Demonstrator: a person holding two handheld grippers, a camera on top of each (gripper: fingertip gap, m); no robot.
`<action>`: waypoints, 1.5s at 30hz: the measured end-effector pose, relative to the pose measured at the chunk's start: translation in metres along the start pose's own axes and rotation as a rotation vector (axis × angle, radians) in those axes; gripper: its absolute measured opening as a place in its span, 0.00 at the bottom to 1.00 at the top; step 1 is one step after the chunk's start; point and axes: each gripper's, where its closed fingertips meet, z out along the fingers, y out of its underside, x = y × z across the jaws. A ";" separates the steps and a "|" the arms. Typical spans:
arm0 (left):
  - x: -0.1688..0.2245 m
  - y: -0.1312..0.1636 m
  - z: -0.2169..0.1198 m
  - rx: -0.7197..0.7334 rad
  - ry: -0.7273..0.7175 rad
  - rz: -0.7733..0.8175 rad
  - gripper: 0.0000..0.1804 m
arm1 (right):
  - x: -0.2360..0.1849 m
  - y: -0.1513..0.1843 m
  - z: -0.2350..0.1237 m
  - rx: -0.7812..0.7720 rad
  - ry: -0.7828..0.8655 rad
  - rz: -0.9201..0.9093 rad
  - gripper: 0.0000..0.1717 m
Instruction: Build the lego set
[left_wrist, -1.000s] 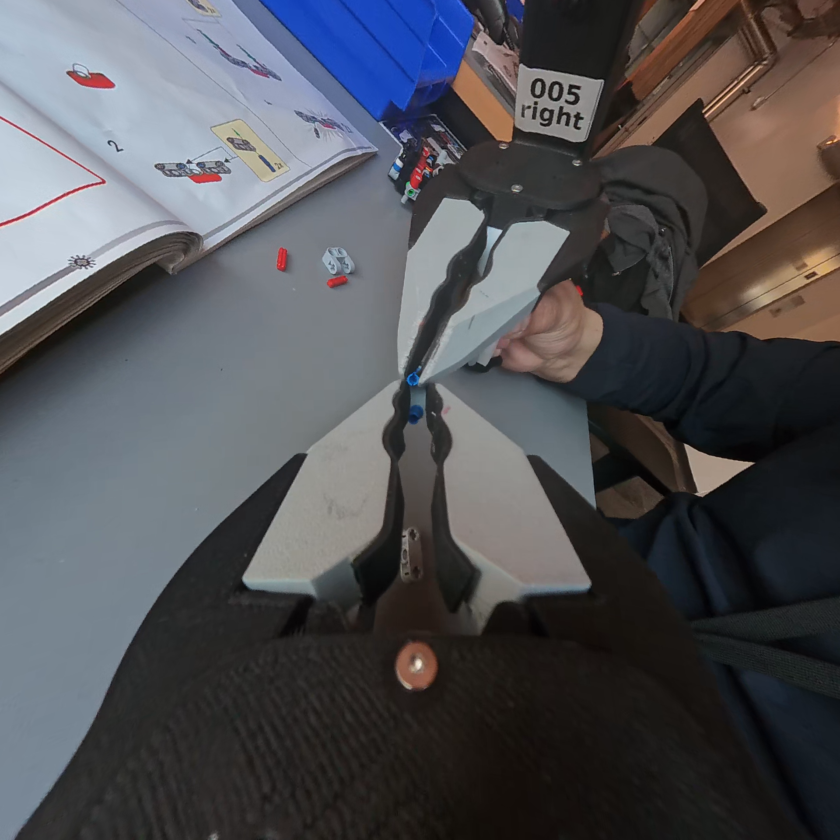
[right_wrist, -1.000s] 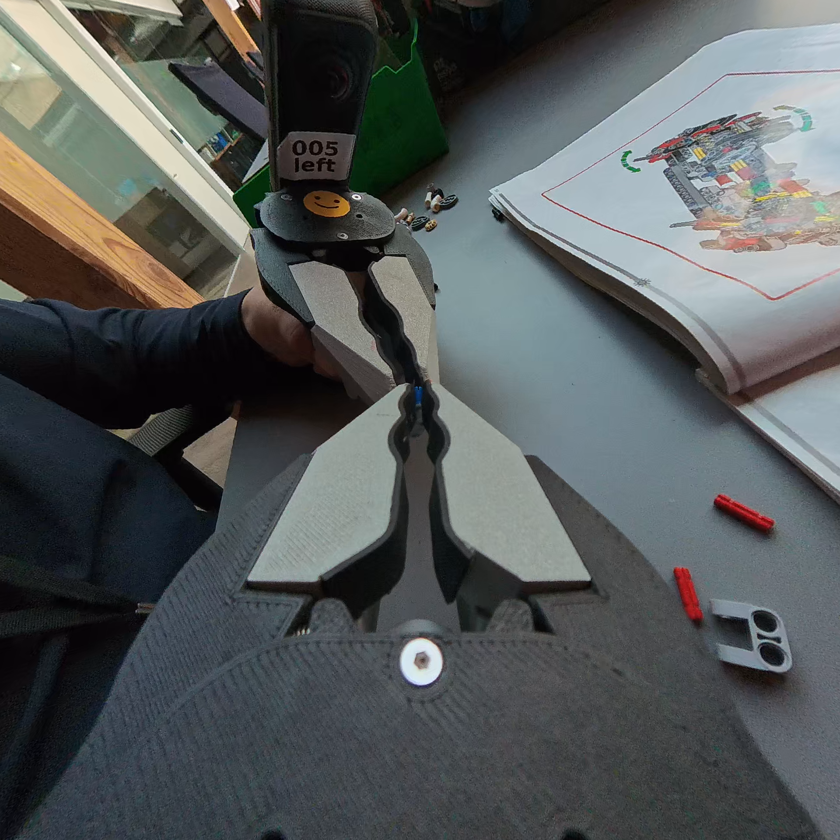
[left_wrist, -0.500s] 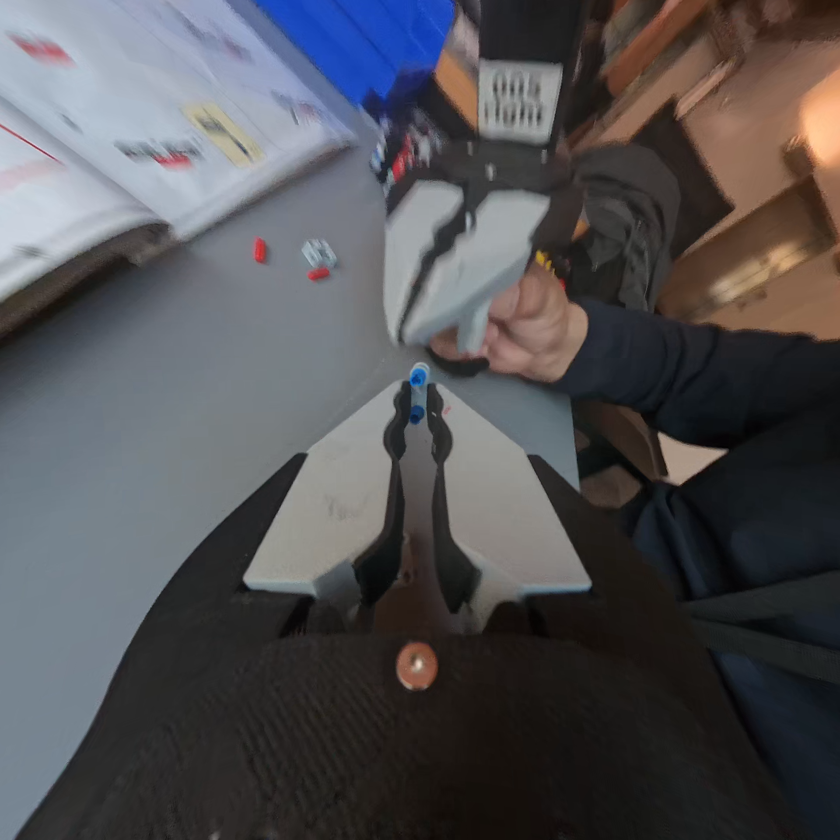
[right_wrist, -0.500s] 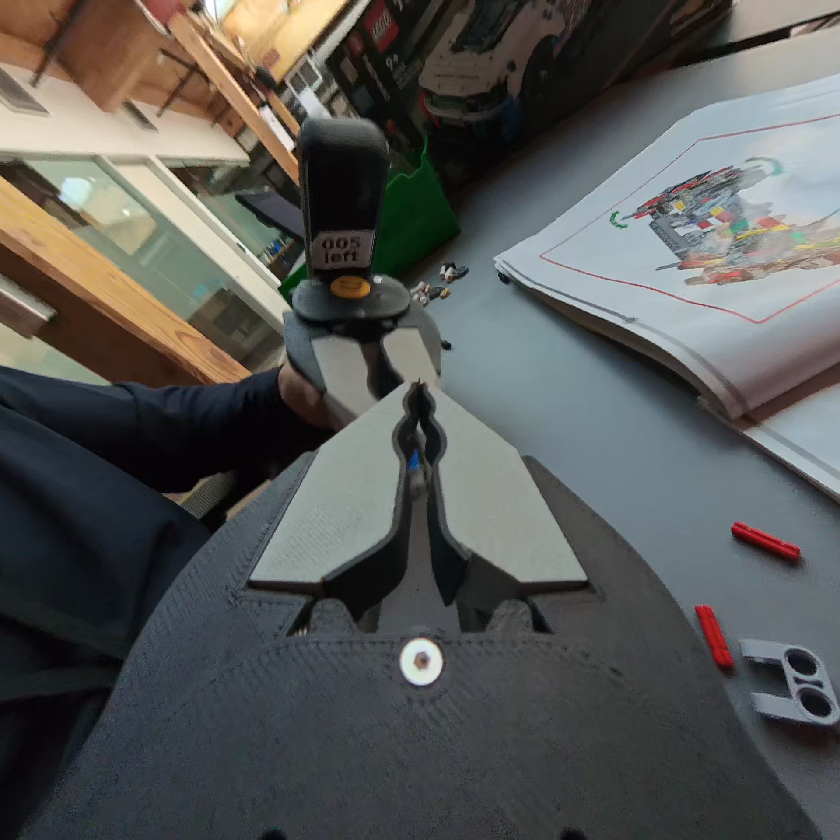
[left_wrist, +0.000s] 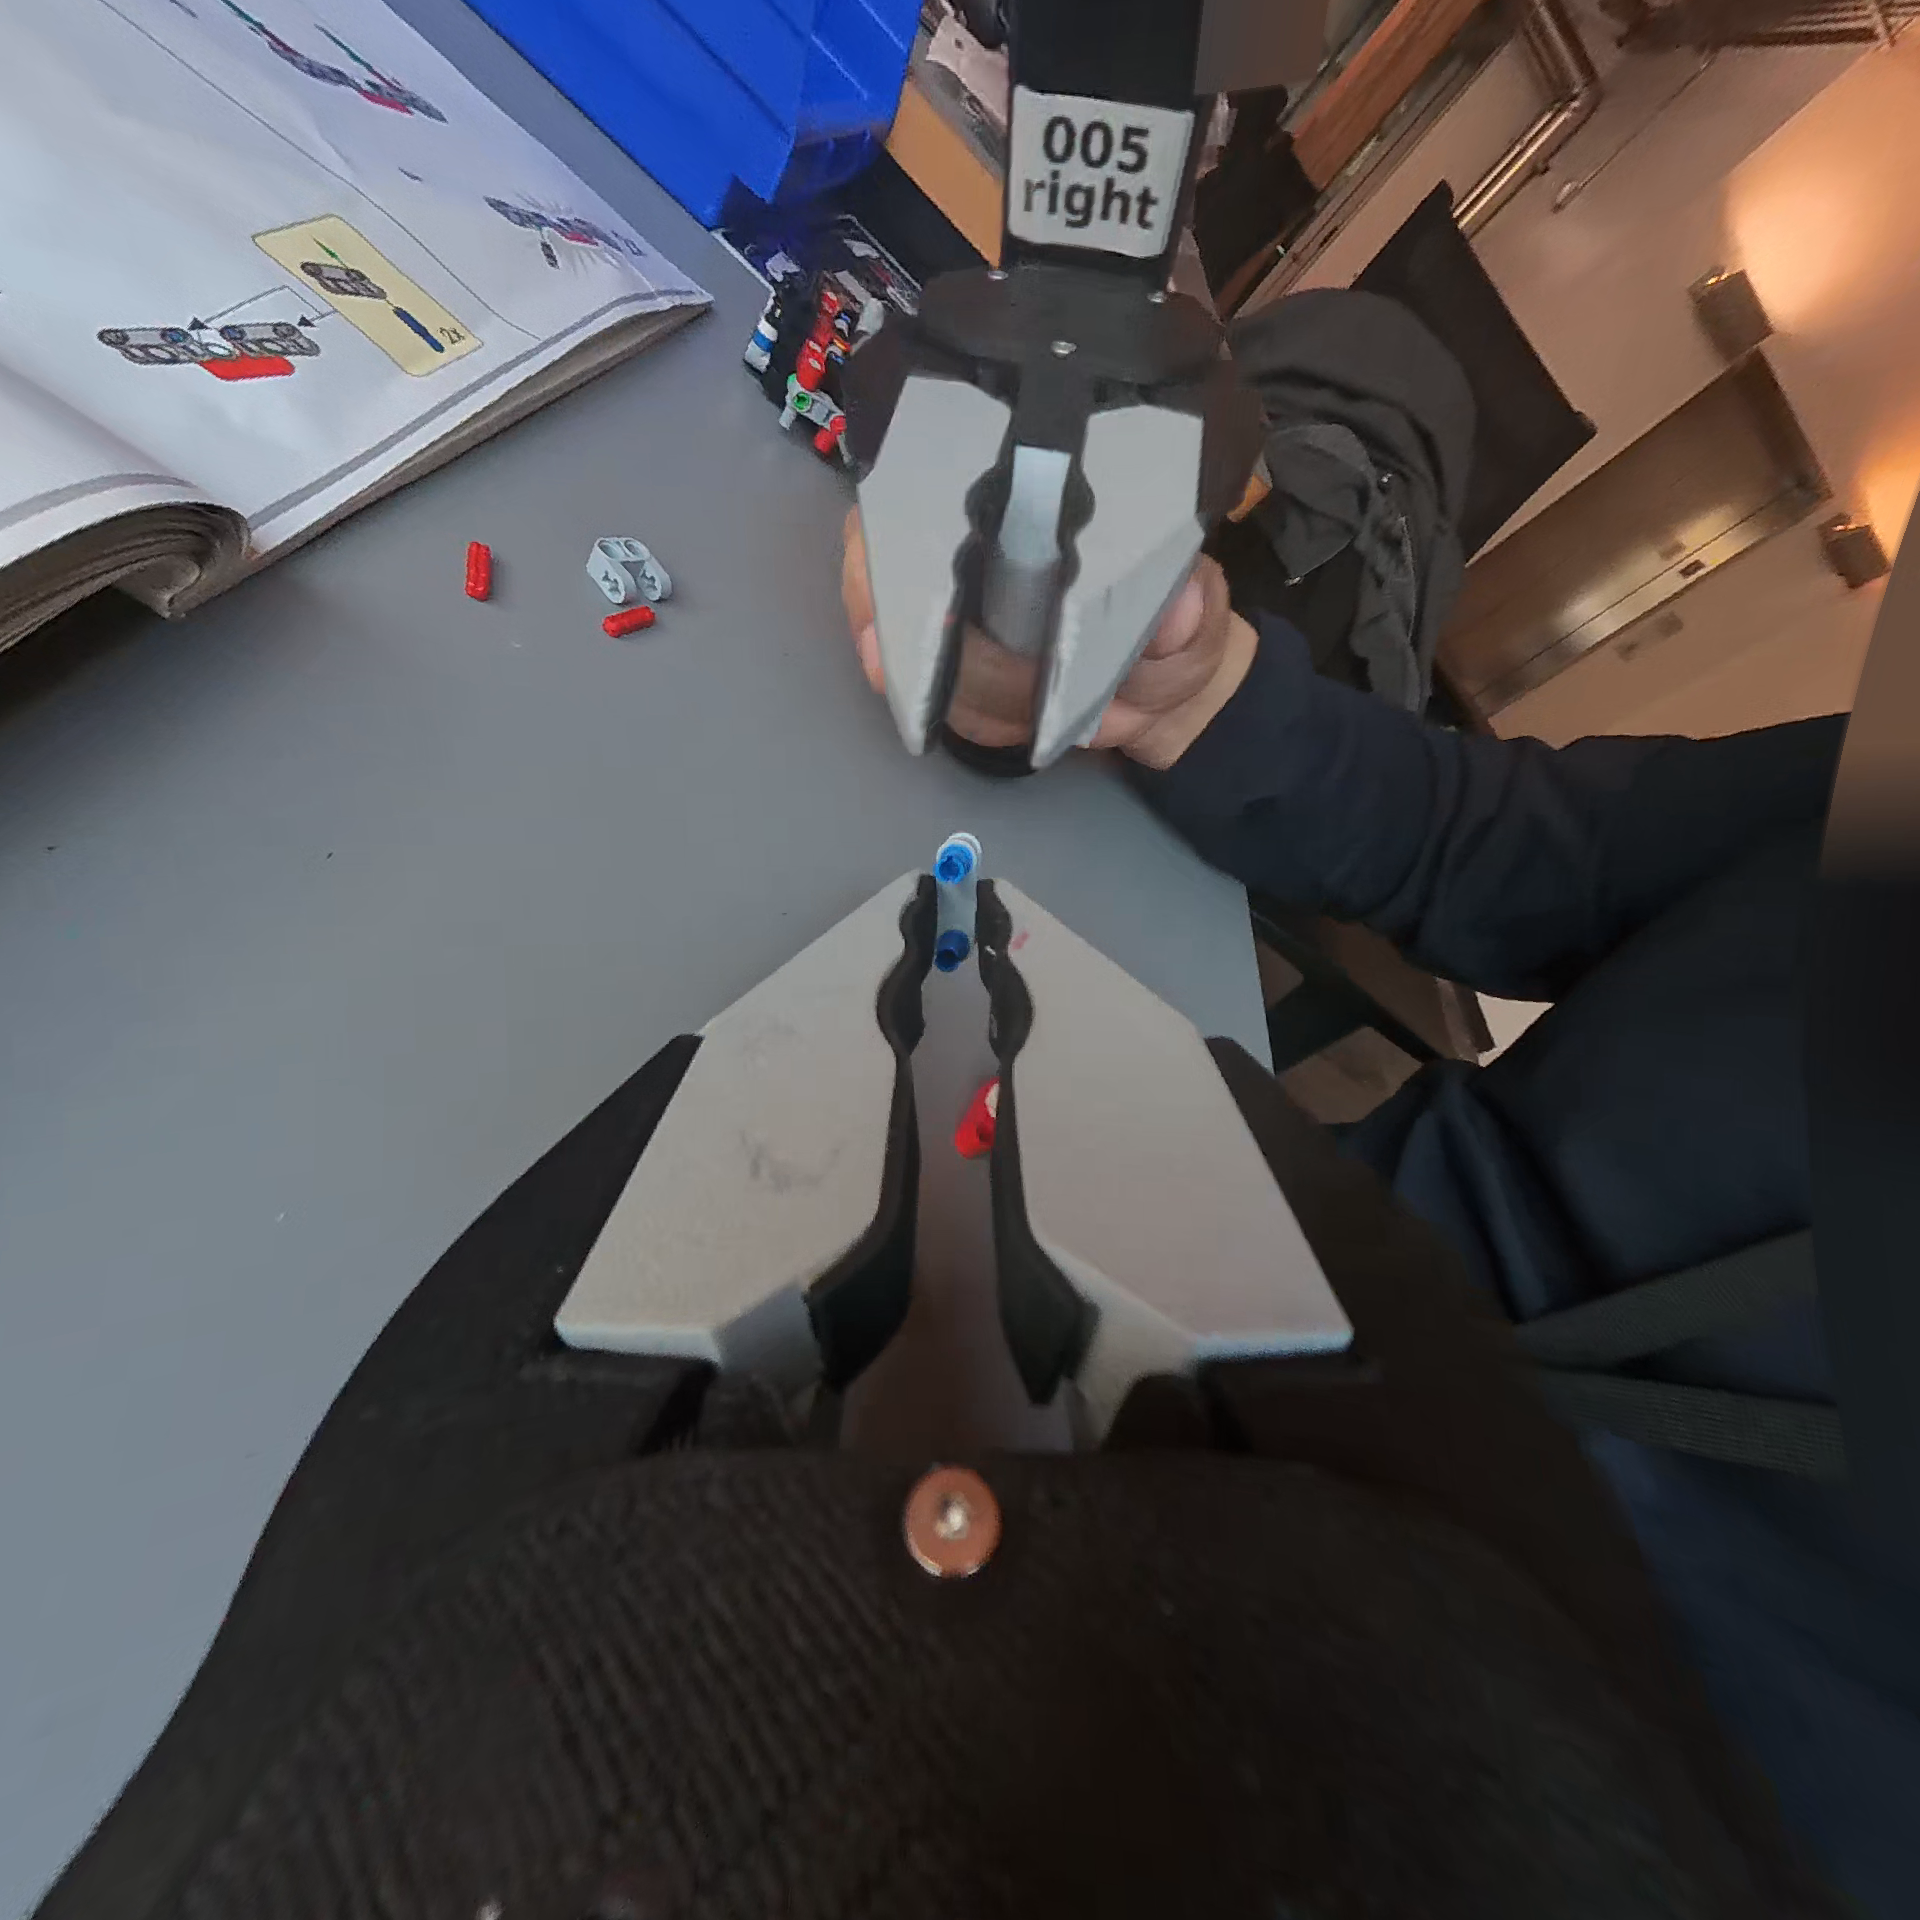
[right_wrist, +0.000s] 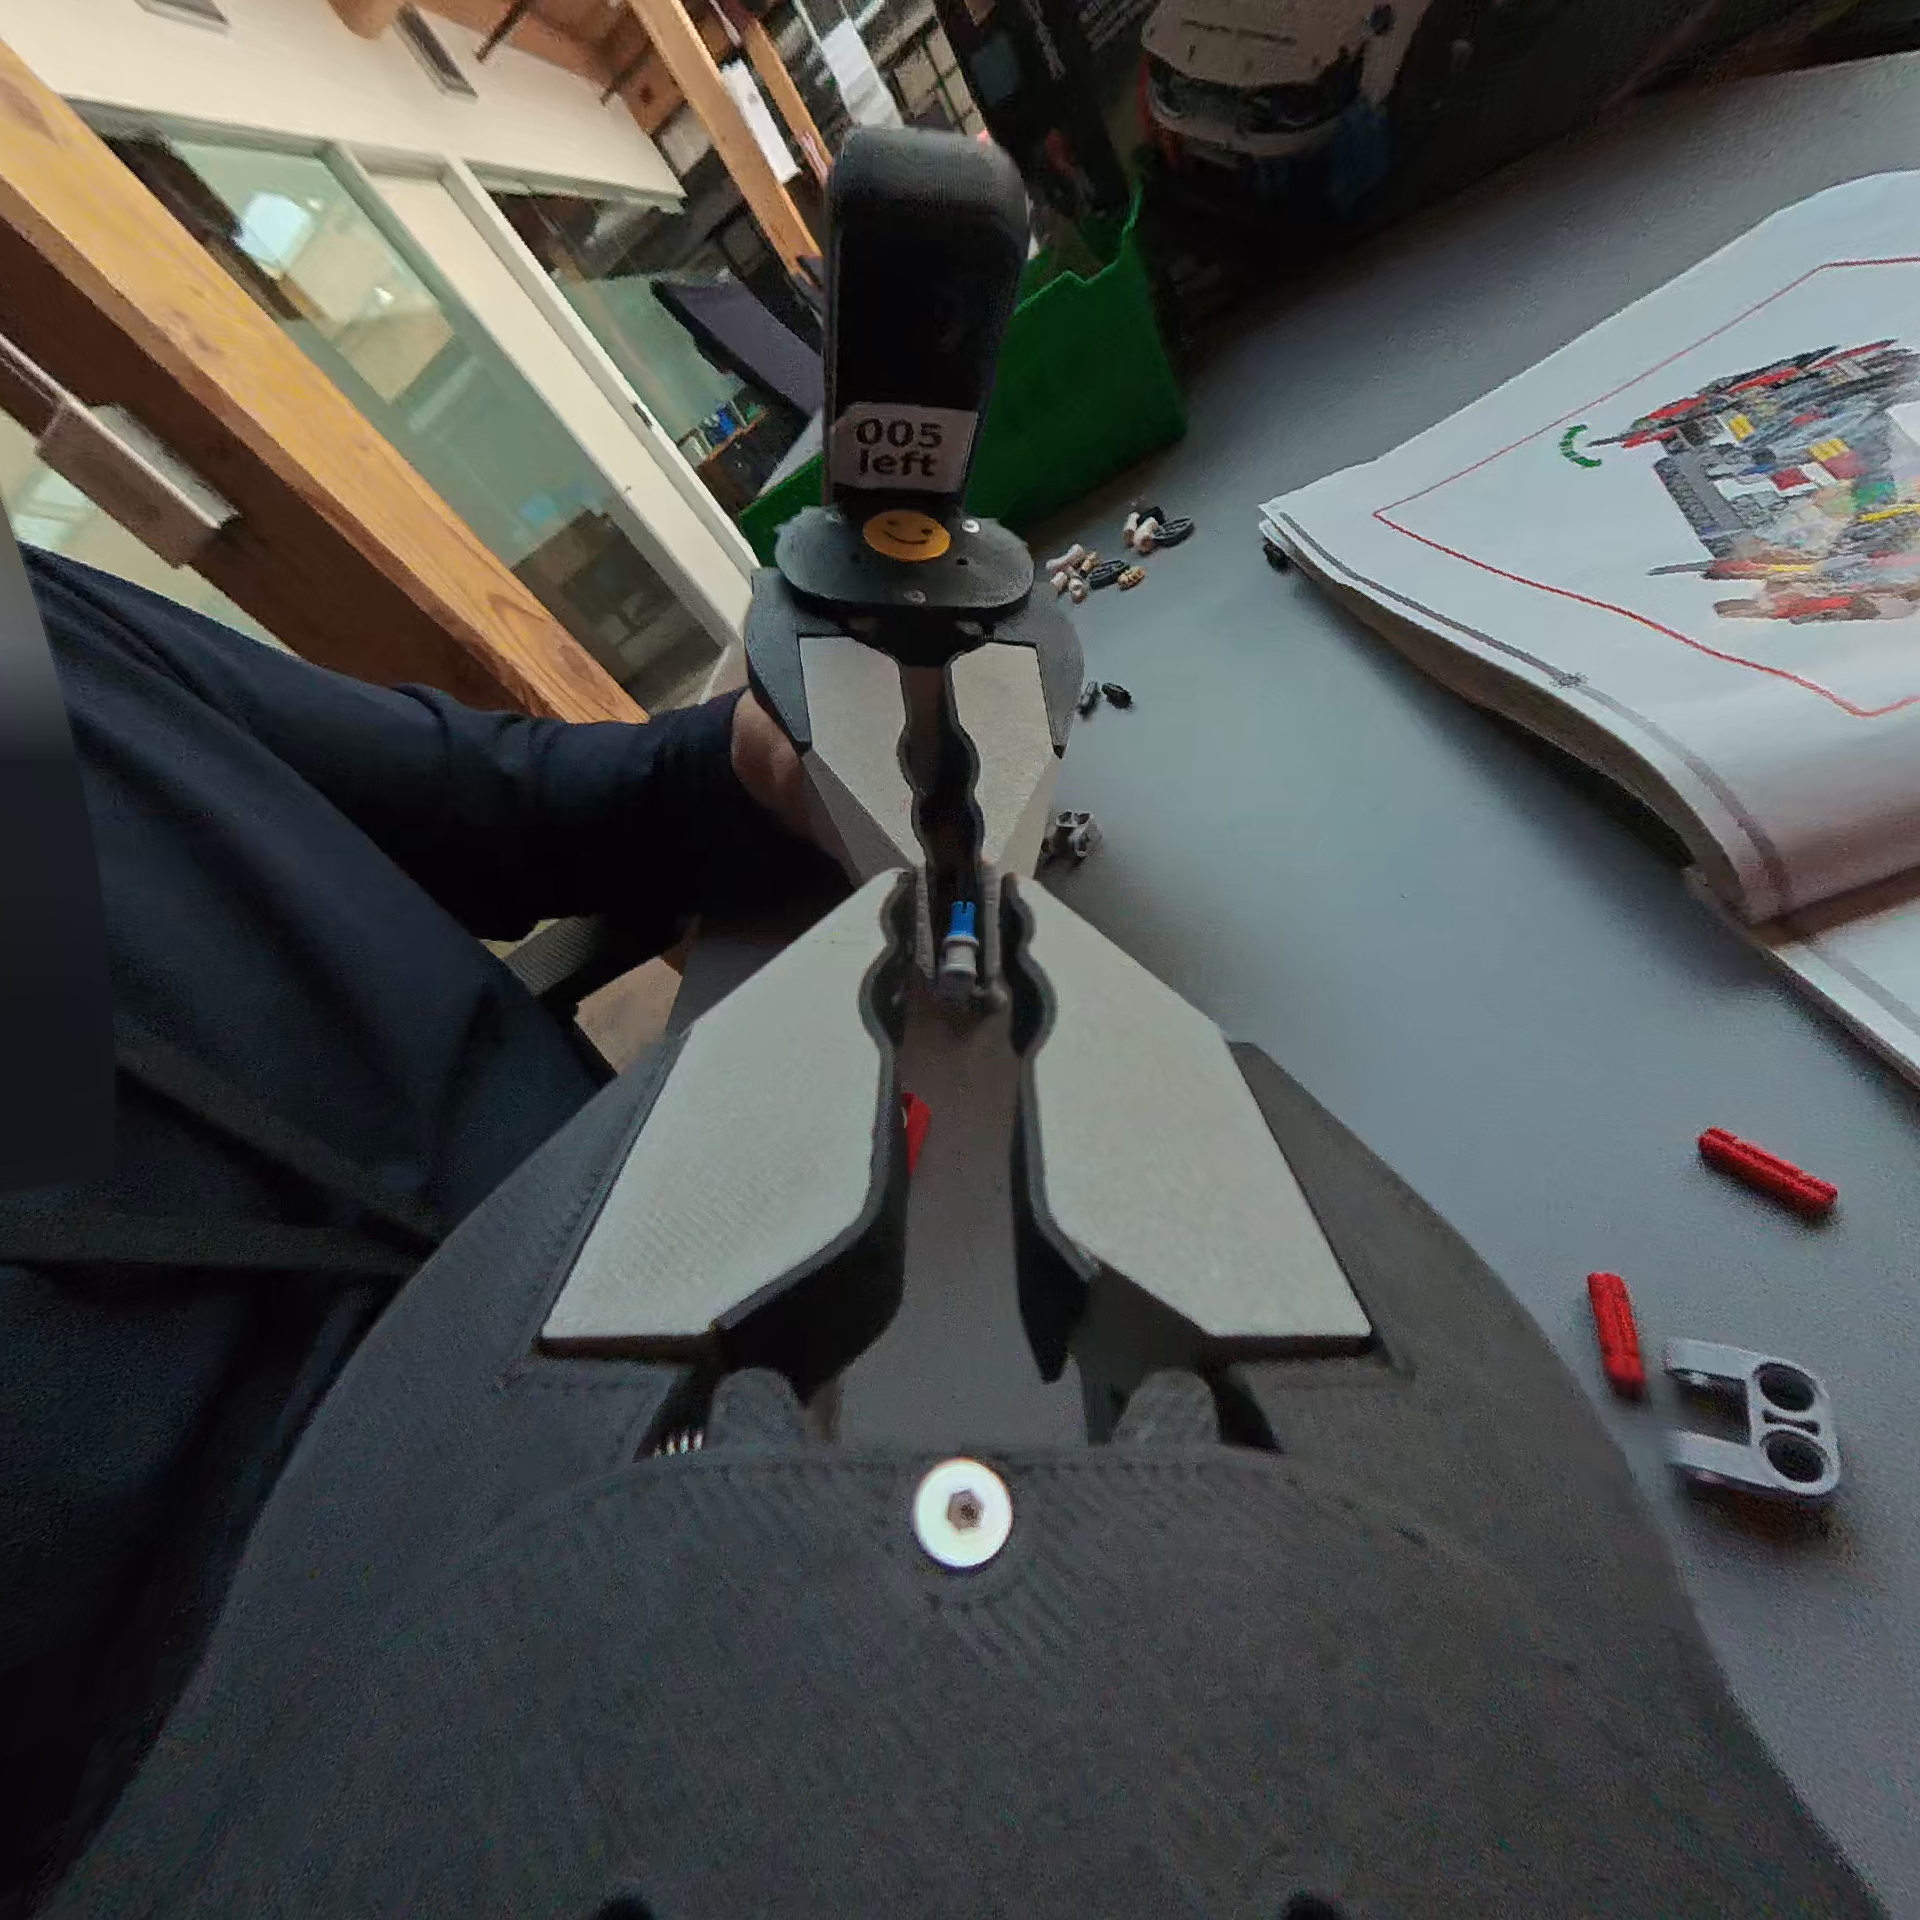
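— Well, what is the left gripper (left_wrist: 952, 889) gripping right now?

— It is clamping a tiny light-grey plastic connector with blue pins (left_wrist: 957, 909) at its very fingertips. Both pads are pressing on the grey body, one blue pin is poking out past the tips and another is showing behind them. The piece is hanging above the matte grey tabletop (left_wrist: 312, 987), near its edge.

— And the right gripper (left_wrist: 982, 750)?

— Its fingers are standing apart with nothing between them. It is facing the connector from just beyond it, not touching it.

— How am I judging the connector's handling?

— I am reckoning it as very light, rigid and smooth, so it is probably inclined to twist or pop out if squeezed off-centre. I am thinking the flat grey sides are the best place to hold; the round pins look likely to roll between pads.

— Anything else lying nearby?

— Two small red plastic pins (left_wrist: 478, 570) are lying beside a grey twin-hole connector (left_wrist: 627, 569), near the open white instruction booklet (left_wrist: 312, 260). Another small red part (left_wrist: 975, 1120) is showing on the table beneath the left gripper's fingers.
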 end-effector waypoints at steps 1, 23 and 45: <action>0.000 0.001 0.000 -0.007 0.003 0.000 0.03 | -0.001 0.004 0.002 -0.024 0.006 -0.013 0.09; 0.005 -0.010 -0.006 0.028 -0.003 0.034 0.03 | 0.003 -0.002 0.000 0.013 0.015 0.010 0.05; 0.011 -0.030 -0.010 0.170 0.040 0.026 0.03 | -0.005 -0.021 0.004 0.179 -0.016 0.008 0.00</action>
